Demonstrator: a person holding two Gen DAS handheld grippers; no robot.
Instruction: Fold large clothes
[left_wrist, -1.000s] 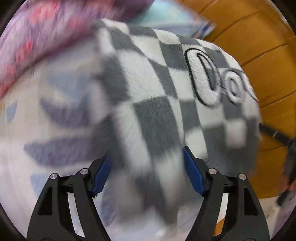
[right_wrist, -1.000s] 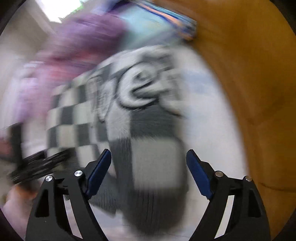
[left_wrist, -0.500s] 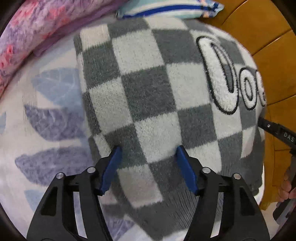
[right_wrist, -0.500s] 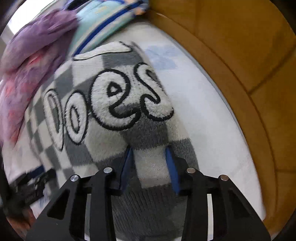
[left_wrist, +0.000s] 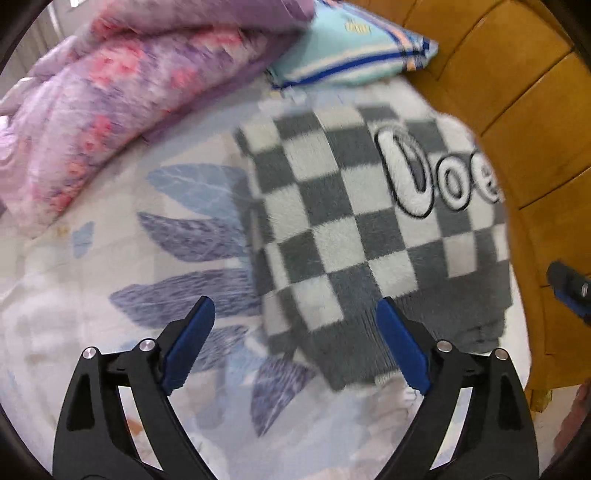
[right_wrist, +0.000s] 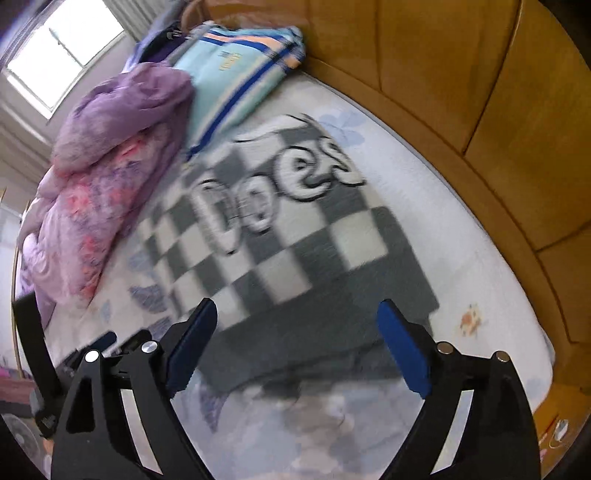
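Hovering with jaws spread and empty, left gripper (left_wrist: 295, 343) and right gripper (right_wrist: 295, 343) sit above checkered sweater (left_wrist: 369, 229), folded flat on bedsheet (left_wrist: 129, 258) near wooden headboard (right_wrist: 461, 92). Risk: any snag could undo the fold.

One folded grey-and-white checkered fleece garment (left_wrist: 369, 236) lies on the bed's one leaf-printed sheet (left_wrist: 110, 266). One purple-and-pink floral quilt (left_wrist: 110, 96) sits at ten o'clock, one striped turquoise pillow (left_wrist: 351, 55) at twelve. Two black grippers with blue pads, left gripper (left_wrist: 293, 345) and right gripper (right_wrist: 295, 345).
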